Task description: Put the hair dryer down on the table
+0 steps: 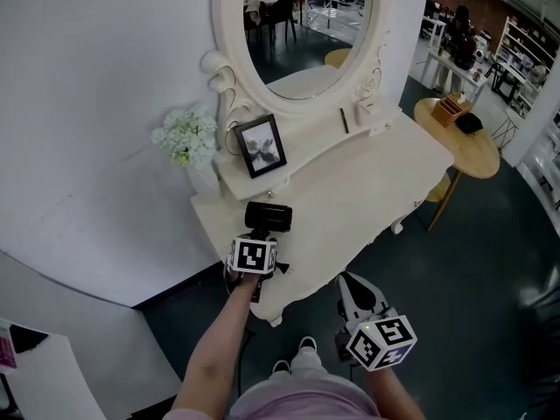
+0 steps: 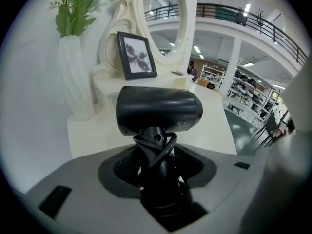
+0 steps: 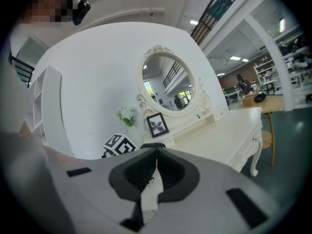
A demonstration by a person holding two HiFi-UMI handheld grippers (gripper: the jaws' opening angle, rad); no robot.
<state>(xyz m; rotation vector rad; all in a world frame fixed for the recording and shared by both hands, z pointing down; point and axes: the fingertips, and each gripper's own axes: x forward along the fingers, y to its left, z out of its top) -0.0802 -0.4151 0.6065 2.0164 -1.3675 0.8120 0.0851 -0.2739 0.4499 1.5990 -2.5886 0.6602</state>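
Observation:
The black hair dryer (image 1: 268, 216) is over the front left part of the white dressing table (image 1: 367, 199). My left gripper (image 1: 261, 234) is shut on its handle. In the left gripper view the dryer's body (image 2: 158, 110) lies crosswise above the jaws, and its black cord (image 2: 163, 147) is looped round the handle between the pads. Whether the dryer touches the tabletop I cannot tell. My right gripper (image 1: 352, 285) hangs off the table's front edge, to the right of the left one. Its jaws (image 3: 157, 152) are shut with nothing between them.
On the table's raised back shelf stand an oval mirror (image 1: 306, 24), a black picture frame (image 1: 261, 145) and a vase of pale flowers (image 1: 185, 136). A round wooden side table (image 1: 472, 151) stands to the right. The white wall is close on the left.

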